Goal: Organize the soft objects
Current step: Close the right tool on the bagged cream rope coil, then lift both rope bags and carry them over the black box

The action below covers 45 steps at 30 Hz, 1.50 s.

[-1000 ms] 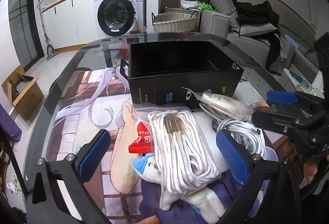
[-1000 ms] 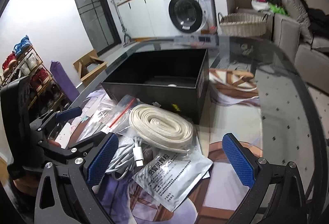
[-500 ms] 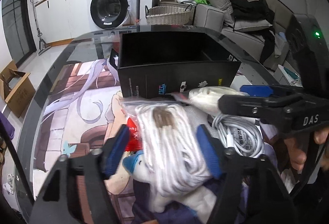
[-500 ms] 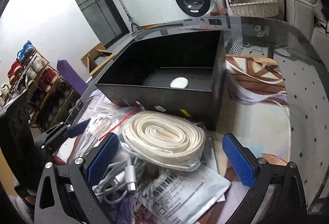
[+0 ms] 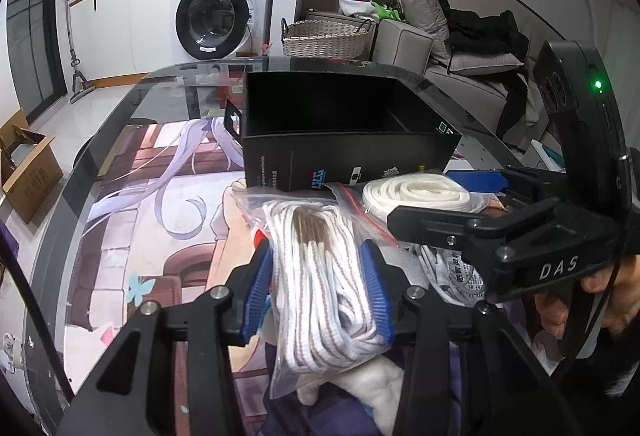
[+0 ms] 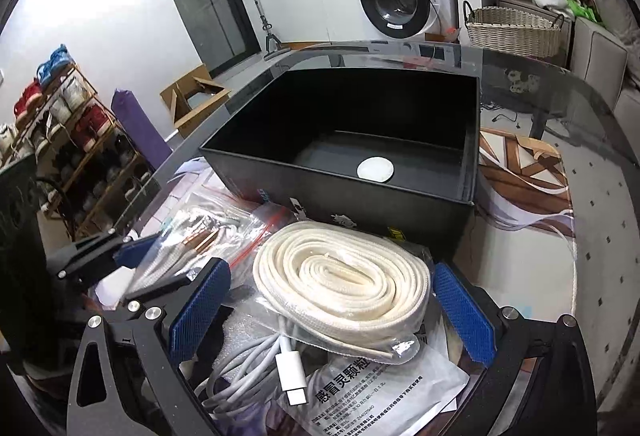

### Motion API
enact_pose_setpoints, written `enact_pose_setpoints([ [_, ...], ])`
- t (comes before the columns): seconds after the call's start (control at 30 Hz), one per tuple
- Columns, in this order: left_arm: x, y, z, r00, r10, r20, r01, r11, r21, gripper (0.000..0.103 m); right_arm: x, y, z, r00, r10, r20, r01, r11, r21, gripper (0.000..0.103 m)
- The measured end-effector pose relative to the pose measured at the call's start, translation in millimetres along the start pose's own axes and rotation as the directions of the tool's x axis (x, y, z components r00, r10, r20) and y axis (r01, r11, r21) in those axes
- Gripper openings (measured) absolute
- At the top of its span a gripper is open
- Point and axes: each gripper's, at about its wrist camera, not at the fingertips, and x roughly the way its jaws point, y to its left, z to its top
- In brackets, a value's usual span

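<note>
Left gripper (image 5: pixel 318 290) pads pinched onto bagged striped laces (image 5: pixel 320 276), on the pile in front of black box (image 5: pixel 344 139). Right gripper (image 6: pixel 332 312) jaws wide apart, straddling bagged cream coil (image 6: pixel 344 280) without touching it; coil sits on the pile against box front wall. White USB cable (image 6: pixel 256 360) and medicine sachet (image 6: pixel 372 388) lie below coil. Box holds one white disc (image 6: pixel 375 169).

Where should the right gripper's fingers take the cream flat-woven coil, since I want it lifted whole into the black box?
Across the short width of the cream flat-woven coil, coming from above. It lies flat as an elongated oval between the open right gripper pads, so squeezing its long sides should keep the turns together.
</note>
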Motion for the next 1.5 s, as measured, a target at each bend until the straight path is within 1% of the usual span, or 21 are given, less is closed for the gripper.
enact_pose_setpoints([
  [0.13,-0.5,1.0,-0.3,1.0,0.005,0.002,-0.005,1.0,0.0,0.043,1.8,4.9,-1.0,1.0,-0.015,0.003,0.015,1.0,-0.013,0.101],
  [0.17,-0.6,1.3,-0.3,1.0,0.005,0.002,-0.005,1.0,0.001,0.043,2.6,4.9,-1.1,1.0,-0.012,0.003,0.012,1.0,-0.01,0.098],
  [0.2,-1.1,1.4,-0.6,1.0,0.005,0.003,-0.005,1.0,0.0,0.043,2.9,4.7,-1.8,1.0,-0.016,-0.001,0.016,1.0,-0.009,0.087],
  [0.23,-1.3,1.8,-0.7,1.0,0.006,0.003,-0.006,1.0,-0.001,0.043,4.2,4.0,-2.0,1.0,-0.021,-0.01,0.021,1.0,-0.005,0.081],
  [0.27,-1.7,1.6,-1.0,1.0,0.006,0.004,-0.006,1.0,-0.001,0.043,4.1,1.7,-3.0,1.0,-0.017,-0.011,0.017,1.0,-0.002,0.079],
  [0.3,-2.0,0.8,-0.9,1.0,0.007,0.004,-0.007,1.0,-0.001,0.043,3.5,0.1,-4.4,1.0,-0.012,-0.01,0.012,1.0,0.002,0.073],
  [0.4,-3.7,0.0,-0.9,1.0,0.008,0.01,-0.008,1.0,0.004,0.043,0.5,-3.7,-7.8,1.0,0.002,-0.003,-0.002,1.0,0.011,0.063],
  [0.53,-6.5,1.4,-0.6,1.0,0.013,0.019,-0.013,1.0,0.003,0.043,-5.3,-5.4,-13.8,1.0,0.01,0.01,-0.01,1.0,0.009,0.057],
  [0.7,-14.3,2.6,-0.8,0.999,0.02,0.041,-0.02,1.0,-0.004,0.04,-22.1,-0.5,-21.4,0.998,0.033,0.058,-0.033,0.999,0.001,0.056],
  [0.8,-22.0,1.7,-1.3,0.998,0.022,0.064,-0.022,1.0,-0.001,0.035,-34.7,4.9,-26.8,0.995,0.036,0.088,-0.035,0.999,-0.02,0.056],
  [0.93,-30.9,-1.2,-1.6,0.995,0.02,0.099,-0.022,1.0,0.016,0.034,-49.6,9.3,-35.4,0.992,0.042,0.116,-0.039,0.999,-0.03,0.056],
  [1.0,-27.9,-1.2,-3.0,0.996,0.028,0.089,-0.03,0.999,0.02,0.034,-56.2,9.0,-40.1,0.992,0.039,0.122,-0.036,0.999,-0.023,0.056],
  [1.07,-25.0,-0.3,-4.4,0.998,0.008,0.068,-0.009,1.0,0.008,0.036,-61.9,7.8,-43.7,0.991,0.034,0.13,-0.033,0.999,-0.016,0.056],
  [1.1,-24.8,0.1,-5.6,0.998,0.002,0.063,-0.002,1.0,0.0,0.044,-65.2,6.5,-45.5,0.99,0.031,0.136,-0.029,0.999,-0.013,0.056],
  [1.13,-24.1,-0.8,-6.1,0.998,0.0,0.059,0.0,1.0,0.0,0.06,-68.6,5.2,-47.2,0.99,0.03,0.141,-0.029,1.0,-0.01,0.056],
  [1.17,-23.9,-3.6,-7.0,0.998,0.002,0.057,-0.002,1.0,0.01,0.065,-71.4,5.4,-48.1,0.989,0.029,0.146,-0.028,1.0,-0.008,0.056],
  [1.2,-23.9,-6.3,-7.5,0.998,0.006,0.058,-0.006,1.0,0.016,0.066,-74.8,4.7,-48.1,0.988,0.028,0.154,-0.028,1.0,-0.002,0.056],
  [1.3,-20.5,-16.6,-7.5,0.998,0.031,0.061,-0.034,0.999,0.043,0.075,-81.6,-0.5,-48.2,0.986,0.026,0.166,-0.028,1.0,0.013,0.056],
  [1.47,-1.0,-34.9,-8.4,0.988,0.146,0.047,-0.151,0.979,0.135,0.075,-87.7,-5.9,-50.1,0.985,0.016,0.17,-0.02,1.0,0.024,0.056],
  [1.5,2.1,-36.7,-8.4,0.985,0.164,0.047,-0.169,0.975,0.146,0.073,-87.8,-8.2,-49.6,0.986,0.012,0.166,-0.016,1.0,0.027,0.056],
])
